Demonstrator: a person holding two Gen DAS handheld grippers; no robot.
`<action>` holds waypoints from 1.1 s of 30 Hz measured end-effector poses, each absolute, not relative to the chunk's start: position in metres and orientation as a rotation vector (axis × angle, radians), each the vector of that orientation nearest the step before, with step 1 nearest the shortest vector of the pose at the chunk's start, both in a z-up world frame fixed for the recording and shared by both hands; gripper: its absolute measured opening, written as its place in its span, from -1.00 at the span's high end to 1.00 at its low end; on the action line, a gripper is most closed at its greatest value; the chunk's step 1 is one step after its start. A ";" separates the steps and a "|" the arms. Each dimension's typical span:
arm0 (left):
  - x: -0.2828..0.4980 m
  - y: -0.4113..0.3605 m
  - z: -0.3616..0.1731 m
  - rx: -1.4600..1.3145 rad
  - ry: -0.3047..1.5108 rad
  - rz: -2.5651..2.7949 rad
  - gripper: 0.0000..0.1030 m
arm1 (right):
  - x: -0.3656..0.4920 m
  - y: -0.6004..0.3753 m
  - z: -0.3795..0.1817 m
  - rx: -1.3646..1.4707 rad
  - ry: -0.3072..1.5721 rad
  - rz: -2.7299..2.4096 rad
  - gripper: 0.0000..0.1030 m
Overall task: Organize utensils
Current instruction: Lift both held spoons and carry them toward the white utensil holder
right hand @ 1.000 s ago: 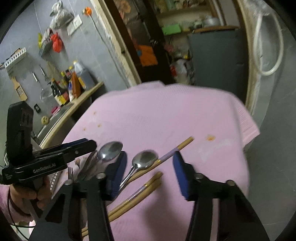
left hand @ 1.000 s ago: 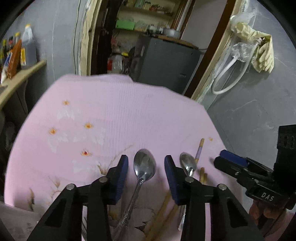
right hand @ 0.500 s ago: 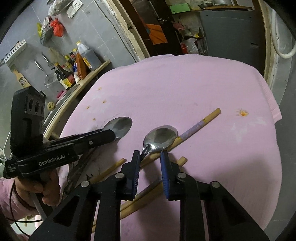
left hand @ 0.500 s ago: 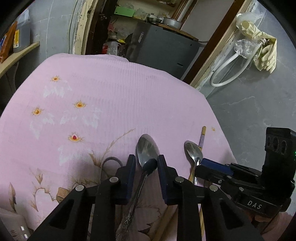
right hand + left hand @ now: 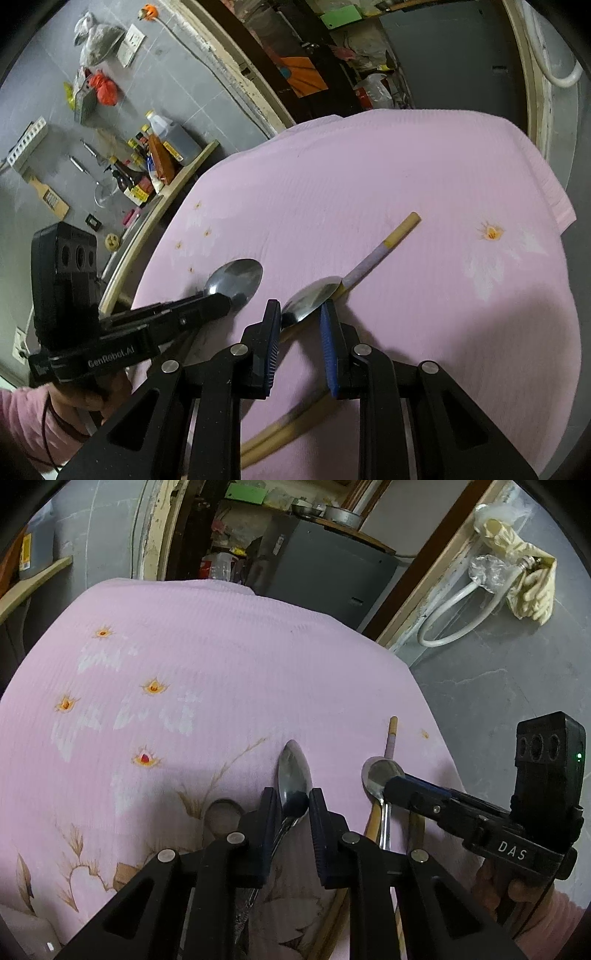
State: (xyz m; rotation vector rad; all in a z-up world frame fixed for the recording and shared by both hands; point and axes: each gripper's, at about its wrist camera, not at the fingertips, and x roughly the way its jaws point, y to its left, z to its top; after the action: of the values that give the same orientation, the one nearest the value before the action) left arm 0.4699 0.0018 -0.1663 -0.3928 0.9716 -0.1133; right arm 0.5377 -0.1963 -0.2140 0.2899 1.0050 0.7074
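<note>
Two steel spoons lie on the pink flowered cloth (image 5: 221,664). My left gripper (image 5: 292,805) has its jaws closing, and the pads press the neck of the left spoon (image 5: 291,771), whose bowl looks rolled onto its edge. In the right wrist view the same gripper (image 5: 218,306) reaches in from the left over that spoon (image 5: 236,280). My right gripper (image 5: 300,321) is shut on the right spoon (image 5: 310,295) at the base of its bowl. The left wrist view shows it (image 5: 395,788) on that spoon (image 5: 380,779). A chopstick (image 5: 384,247) lies under this spoon.
More wooden chopsticks (image 5: 288,424) lie under my right gripper. A metal loop (image 5: 221,808) rests left of my left gripper. A shelf of bottles (image 5: 159,162) runs along the table's left side. A grey cabinet (image 5: 325,572) stands past the far edge, and the cloth drops off at the right.
Both grippers have sunk toward the table and their jaws have narrowed from wide apart to closed around the two spoons. The left spoon's bowl has tipped onto its edge.
</note>
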 end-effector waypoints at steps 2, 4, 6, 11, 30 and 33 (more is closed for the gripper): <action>0.475 0.003 -0.166 -0.408 0.988 -0.110 0.67 | 0.544 -0.192 -0.216 0.310 1.028 0.709 0.62; 0.482 0.005 -0.165 -0.440 1.009 -0.107 0.69 | 0.549 -0.188 -0.218 0.328 1.049 0.707 0.64; 0.486 0.006 -0.165 -0.453 1.017 -0.104 0.75 | 0.553 -0.186 -0.219 0.362 1.064 0.715 0.83; 0.482 -0.002 -0.153 -0.412 0.991 -0.125 0.94 | 0.546 -0.181 -0.211 0.404 1.037 0.710 0.95; 0.364 0.065 0.006 -0.443 0.552 -0.039 0.94 | 0.459 -0.151 -0.060 0.455 0.618 0.776 0.95; 0.339 0.089 0.029 -0.428 0.487 -0.001 0.94 | 0.451 -0.123 -0.039 0.463 0.574 0.835 0.95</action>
State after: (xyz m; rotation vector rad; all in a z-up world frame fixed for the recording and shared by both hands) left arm 0.3388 0.0888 0.0291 -0.4277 0.4871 -0.0011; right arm 0.4506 -0.1230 -0.0394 0.4629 0.5740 0.8351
